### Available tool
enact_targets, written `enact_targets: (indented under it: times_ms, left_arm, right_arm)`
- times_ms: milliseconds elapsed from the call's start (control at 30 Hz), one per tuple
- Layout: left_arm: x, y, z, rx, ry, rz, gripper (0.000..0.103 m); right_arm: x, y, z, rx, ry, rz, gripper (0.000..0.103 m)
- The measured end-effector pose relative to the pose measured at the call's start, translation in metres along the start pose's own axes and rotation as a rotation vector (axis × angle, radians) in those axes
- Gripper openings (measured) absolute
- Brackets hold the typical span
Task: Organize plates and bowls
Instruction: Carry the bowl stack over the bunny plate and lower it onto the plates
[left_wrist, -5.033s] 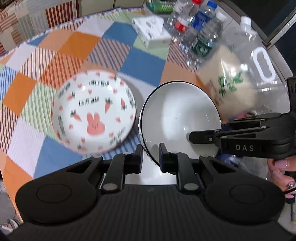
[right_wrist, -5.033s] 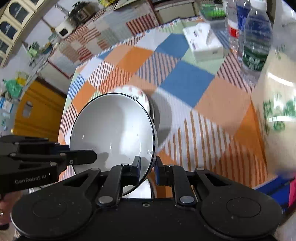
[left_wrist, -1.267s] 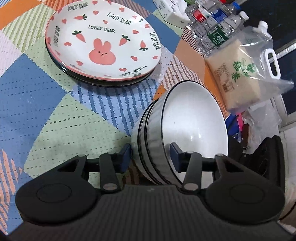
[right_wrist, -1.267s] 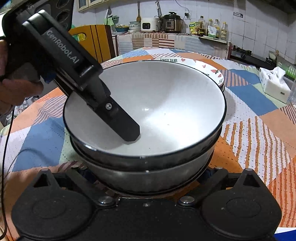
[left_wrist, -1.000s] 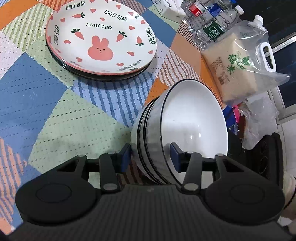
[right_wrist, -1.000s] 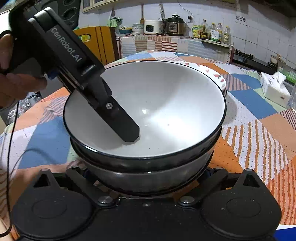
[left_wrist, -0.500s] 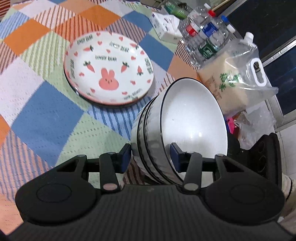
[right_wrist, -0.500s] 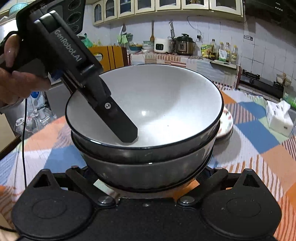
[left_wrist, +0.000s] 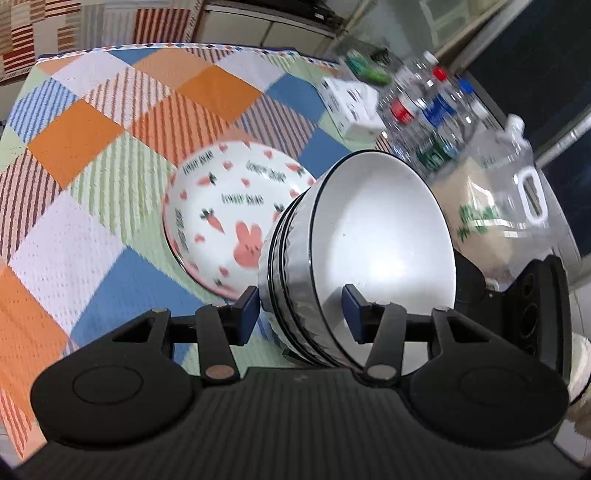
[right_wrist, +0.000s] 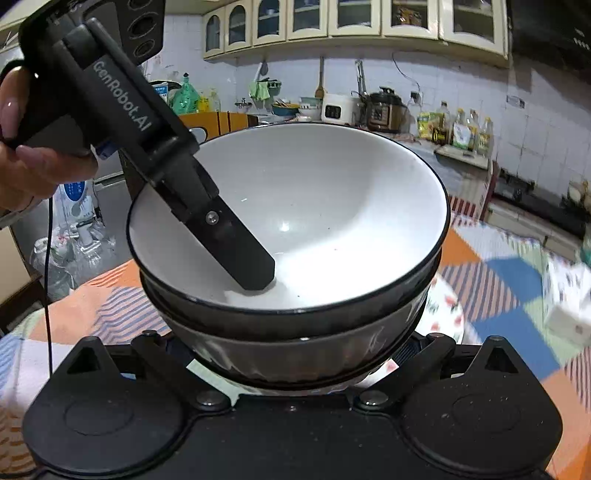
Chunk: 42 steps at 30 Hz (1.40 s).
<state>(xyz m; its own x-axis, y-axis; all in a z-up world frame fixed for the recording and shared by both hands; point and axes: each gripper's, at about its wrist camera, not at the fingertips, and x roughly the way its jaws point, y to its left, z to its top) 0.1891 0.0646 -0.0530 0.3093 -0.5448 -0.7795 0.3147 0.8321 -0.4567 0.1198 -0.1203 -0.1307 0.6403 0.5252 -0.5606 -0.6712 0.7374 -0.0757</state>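
I have the stack of white bowls (left_wrist: 369, 236) pinched at its near wall by my left gripper (left_wrist: 301, 310): one blue-padded finger (left_wrist: 248, 308) sits against the ribbed outside, the other reaches down inside the top bowl, and the grip has just been easing a little wider with the wall between the pads. The stack is tilted, its mouth turned away from the rabbit-and-carrot plates (left_wrist: 229, 214) that lie stacked on the patchwork tablecloth (left_wrist: 92, 155) just beyond and beside it; it looks to be held above the table. My right gripper (right_wrist: 295, 354) cradles the same bowls (right_wrist: 295, 229) from below, a finger on either side of the lower bowl's base (the tips are hidden under it, so I cannot tell whether they actually press). From that side I see the left gripper (right_wrist: 243, 258) angling into the bowl, with a hand (right_wrist: 33, 162) on its handle. Beyond the bowls stand water bottles (left_wrist: 428, 107), a tissue box (left_wrist: 351, 107) and a clear jug of rice (left_wrist: 498, 206).
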Motion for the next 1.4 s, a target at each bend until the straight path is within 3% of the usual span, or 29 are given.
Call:
enact_targets:
  times_ms: [367, 500, 833, 1033, 1400]
  left_arm:
    - [0.033, 0.030, 0.054, -0.017, -0.049, 0.020, 0.049]
    - [0.057, 0.041, 0.064, -0.037, -0.032, 0.025, 0.049]
    - [0.088, 0.059, 0.061, -0.072, -0.017, 0.017, 0.050]
    - [0.096, 0.054, 0.059, -0.035, -0.033, 0.052, 0.050]
    - [0.104, 0.067, 0.059, -0.089, -0.045, 0.030, 0.051]
  right_arm:
    - [0.052, -0.036, 0.026, -0.022, 0.005, -0.022, 0.101]
    - [0.073, -0.050, 0.027, -0.014, 0.037, -0.032, 0.101]
    - [0.101, -0.060, 0.009, 0.054, 0.114, -0.027, 0.101]
    - [0.109, -0.062, 0.005, 0.059, 0.130, -0.053, 0.101]
    - [0.114, -0.064, 0.003, 0.112, 0.137, -0.074, 0.101]
